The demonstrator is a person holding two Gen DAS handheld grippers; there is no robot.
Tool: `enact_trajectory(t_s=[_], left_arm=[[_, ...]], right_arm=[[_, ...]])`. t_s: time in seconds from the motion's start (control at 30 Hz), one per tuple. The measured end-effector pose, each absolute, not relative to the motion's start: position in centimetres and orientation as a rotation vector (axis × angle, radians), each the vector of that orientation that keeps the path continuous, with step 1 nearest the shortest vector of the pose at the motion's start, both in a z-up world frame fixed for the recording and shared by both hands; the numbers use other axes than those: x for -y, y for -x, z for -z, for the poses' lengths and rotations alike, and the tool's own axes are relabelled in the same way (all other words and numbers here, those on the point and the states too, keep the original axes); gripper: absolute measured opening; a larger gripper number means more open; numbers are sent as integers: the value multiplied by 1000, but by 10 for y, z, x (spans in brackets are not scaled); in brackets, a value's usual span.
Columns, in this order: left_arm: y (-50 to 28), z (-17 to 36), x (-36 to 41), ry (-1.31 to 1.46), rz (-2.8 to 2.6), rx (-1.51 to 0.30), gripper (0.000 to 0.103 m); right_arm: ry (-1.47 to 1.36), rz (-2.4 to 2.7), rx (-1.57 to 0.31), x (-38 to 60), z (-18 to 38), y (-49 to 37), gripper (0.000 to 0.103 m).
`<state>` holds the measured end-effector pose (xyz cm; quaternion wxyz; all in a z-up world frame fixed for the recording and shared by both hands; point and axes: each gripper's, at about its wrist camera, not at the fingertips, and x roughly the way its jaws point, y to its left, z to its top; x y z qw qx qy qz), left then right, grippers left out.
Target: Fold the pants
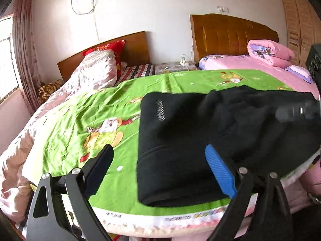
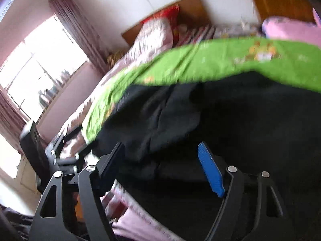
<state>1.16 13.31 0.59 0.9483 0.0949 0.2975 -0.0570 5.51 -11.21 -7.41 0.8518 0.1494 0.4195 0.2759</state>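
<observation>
Pants [image 1: 180, 140] lie folded on green sheet [image 1: 80, 108].

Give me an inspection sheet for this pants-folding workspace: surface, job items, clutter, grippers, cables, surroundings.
Surface: green cartoon sheet spread over the bed, wrinkled.
Job's things: black pants lying partly folded near the front edge, bunched toward the right.
Clutter: floral quilt heaped on the left; folded pink blanket at the far right.
Grippers: left gripper open, straddling the pants' left edge; right gripper open over black cloth, view blurred.
Cables: white charger between the beds; loose cord looped on the wall.
Surroundings: two wooden headboards, curtained window, wardrobe.
</observation>
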Motion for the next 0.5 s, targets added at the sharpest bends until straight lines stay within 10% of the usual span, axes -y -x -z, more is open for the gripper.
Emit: enact_trajectory(t_s=[0.27,0.5], left_arm=[[-4,21,-124,-247,171,-662,94],[8,14,-144,-251,174,-658,93]], right_arm=[[-372,-534,-883,107,85,-85,65],[-416,-527,-802,106,76,-92,14]])
